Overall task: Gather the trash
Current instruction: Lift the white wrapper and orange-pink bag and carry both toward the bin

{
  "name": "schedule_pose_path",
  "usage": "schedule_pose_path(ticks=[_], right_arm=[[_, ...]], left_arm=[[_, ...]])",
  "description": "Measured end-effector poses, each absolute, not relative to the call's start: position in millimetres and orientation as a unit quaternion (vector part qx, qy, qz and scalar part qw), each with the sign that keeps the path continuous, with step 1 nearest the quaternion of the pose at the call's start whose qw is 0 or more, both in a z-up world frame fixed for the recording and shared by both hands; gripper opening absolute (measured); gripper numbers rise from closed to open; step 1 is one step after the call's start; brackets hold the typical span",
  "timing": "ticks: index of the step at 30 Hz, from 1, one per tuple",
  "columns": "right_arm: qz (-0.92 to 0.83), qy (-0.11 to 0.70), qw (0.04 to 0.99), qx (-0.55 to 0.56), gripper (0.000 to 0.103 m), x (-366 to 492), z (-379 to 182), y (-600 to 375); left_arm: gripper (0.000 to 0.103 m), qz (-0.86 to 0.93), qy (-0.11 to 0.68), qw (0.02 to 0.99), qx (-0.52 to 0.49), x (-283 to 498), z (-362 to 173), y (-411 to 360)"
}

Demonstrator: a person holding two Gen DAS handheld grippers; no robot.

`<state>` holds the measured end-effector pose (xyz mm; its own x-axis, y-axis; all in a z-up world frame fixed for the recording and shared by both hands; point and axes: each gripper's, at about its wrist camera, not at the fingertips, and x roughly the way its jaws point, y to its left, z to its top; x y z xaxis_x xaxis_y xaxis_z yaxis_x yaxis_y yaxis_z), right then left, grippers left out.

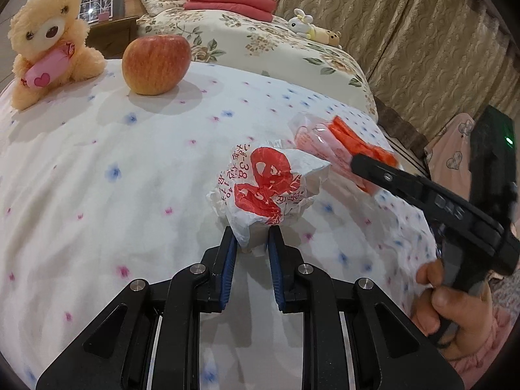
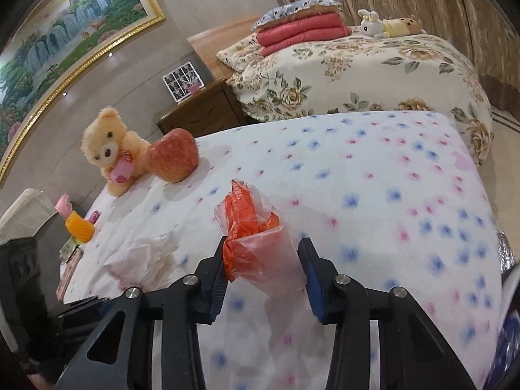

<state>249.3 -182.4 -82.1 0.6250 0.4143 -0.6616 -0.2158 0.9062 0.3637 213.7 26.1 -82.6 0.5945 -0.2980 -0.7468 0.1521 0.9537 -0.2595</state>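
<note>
Blue-padded fingers [image 1: 229, 260] of the left gripper [image 1: 250, 247] are clenched on the lower edge of a crumpled white wrapper [image 1: 269, 188] printed in red, which rests on the flowered sheet [image 1: 97, 169] of the near bed, toward its right edge. Just beyond that wrapper, nearer the same edge, lies a clear plastic bag with orange contents [image 1: 338, 143]. Seen from the left wrist camera, the right gripper [image 1: 357, 165] reaches this bag from the right, held by a hand [image 1: 455, 305] at the bed's near right corner. From the right wrist camera, the right gripper [image 2: 261, 256] has the plastic bag with orange contents [image 2: 250, 224] between its fingers; the left pad touches the bag, while the right pad [image 2: 312, 276] stands beside the clear film, and whether it presses the bag cannot be told. A white crumpled wrapper [image 2: 143, 256] lies to the left of that bag. At the far left corner of the bed sit a teddy bear [image 1: 48, 42] and an apple [image 1: 156, 65], side by side. A second bed [image 2: 373, 74] with a floral cover stands behind.
</note>
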Motion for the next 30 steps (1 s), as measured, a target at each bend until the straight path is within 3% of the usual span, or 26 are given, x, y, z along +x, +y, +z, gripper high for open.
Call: schedule_pose_path(ticks=[14, 30], right_arm=[[0.115, 0.362, 0.910, 0.168, 0.042, 149.5, -68.4, -241.8], [0.096, 0.347, 0.919, 0.162, 0.042, 107.9, -55.7, -264.0]], left_arm=[[0.018, -0.170, 0.429, 0.884, -0.075, 167.1, -79.4, -14.5], [0.018, -0.199, 0.422, 0.883, -0.048, 140.7, -71.4, -46.2]])
